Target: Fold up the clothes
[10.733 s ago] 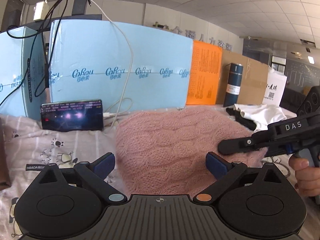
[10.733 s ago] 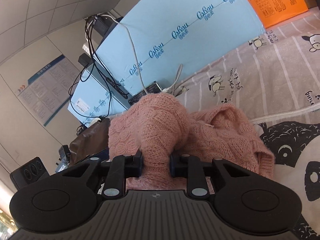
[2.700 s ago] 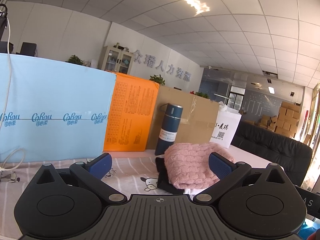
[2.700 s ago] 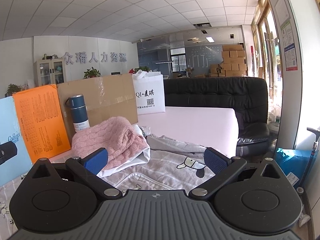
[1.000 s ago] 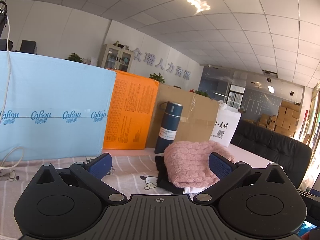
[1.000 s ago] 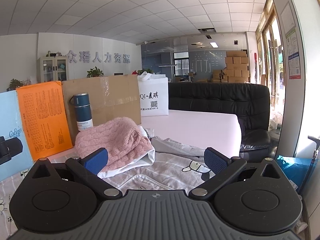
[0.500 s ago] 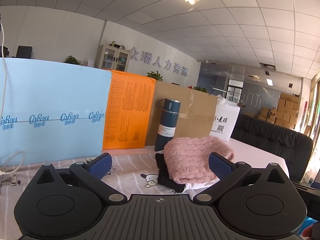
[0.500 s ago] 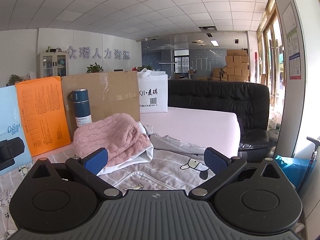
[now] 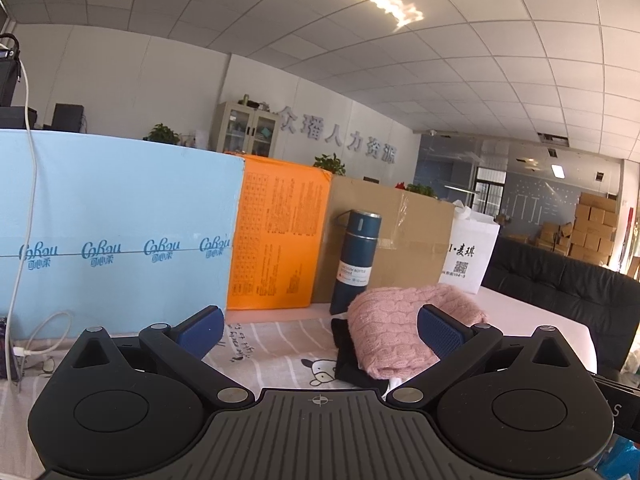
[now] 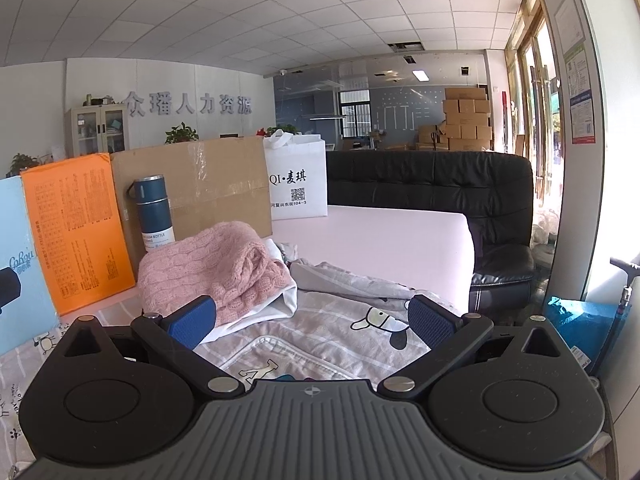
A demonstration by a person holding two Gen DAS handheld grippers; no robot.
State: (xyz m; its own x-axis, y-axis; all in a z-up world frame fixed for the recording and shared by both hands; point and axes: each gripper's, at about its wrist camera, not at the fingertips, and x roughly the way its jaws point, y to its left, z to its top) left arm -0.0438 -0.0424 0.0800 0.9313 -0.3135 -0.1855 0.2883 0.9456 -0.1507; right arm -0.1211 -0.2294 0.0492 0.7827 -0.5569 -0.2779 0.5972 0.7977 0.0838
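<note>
Both tongs are spread wide and pinch nothing: the left tongs and the right tongs hang level above the cartoon-print sheet, pads well apart, where some ten seconds back the right pair was clamped on a bunch of the pink knit and the left hovered right over it. Since then the pink sweater has been let go and now lies folded into a compact bundle on top of a stack, resting on a white garment with a dark garment beside or under it, just in front of the blue flask and the cardboard box. Over the last second the views have only drifted slightly, so the hands seem to be pulling back, not reaching. That reads as this sweater's fold being done and the piece put away. Beyond the stack, on the right side, a grey crumpled cloth lies on the sheet near the pink tabletop; it may be the next garment to fold, though from this angle I cannot tell whether it is clothing or a rumple of the bedding. Further out stand the orange board, the blue foam panel and the white bag
</note>
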